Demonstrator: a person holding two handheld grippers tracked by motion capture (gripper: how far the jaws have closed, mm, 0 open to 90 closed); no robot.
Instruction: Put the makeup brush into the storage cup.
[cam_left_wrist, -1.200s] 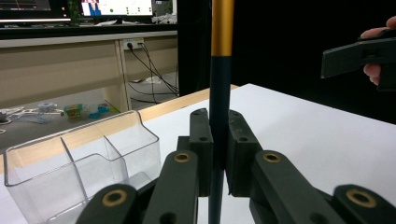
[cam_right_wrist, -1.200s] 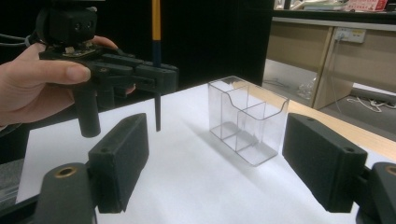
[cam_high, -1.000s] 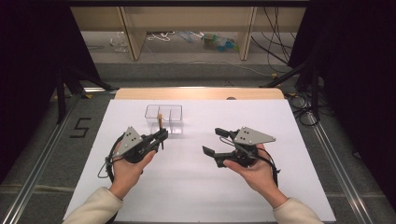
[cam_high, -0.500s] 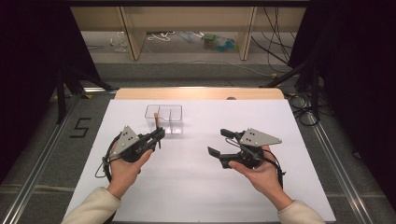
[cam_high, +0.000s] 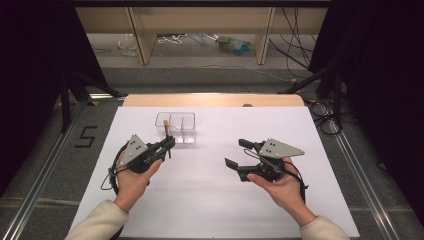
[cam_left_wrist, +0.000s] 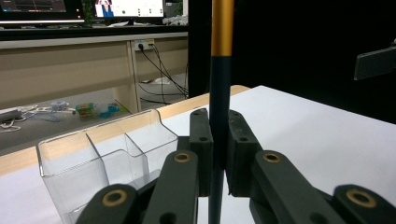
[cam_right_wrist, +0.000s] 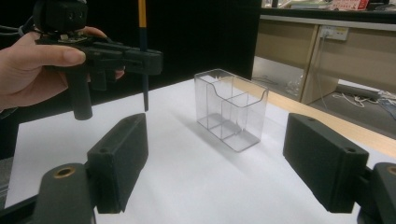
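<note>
Clamping a dark pencil (cam_left_wrist: 219, 88) upright between its jaws, left gripper (cam_high: 167, 145) sits left of centre in the high view, just below the clear divided holder (cam_high: 175, 127). Right gripper (cam_high: 239, 153), centre-right, jaws wide apart, empty.

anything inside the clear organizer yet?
No. The clear organizer looks empty in every compartment seen through its walls. The pen is upright in the left gripper, outside it.

Even overhead light, dark surroundings (near tongs slightly soft)
</note>
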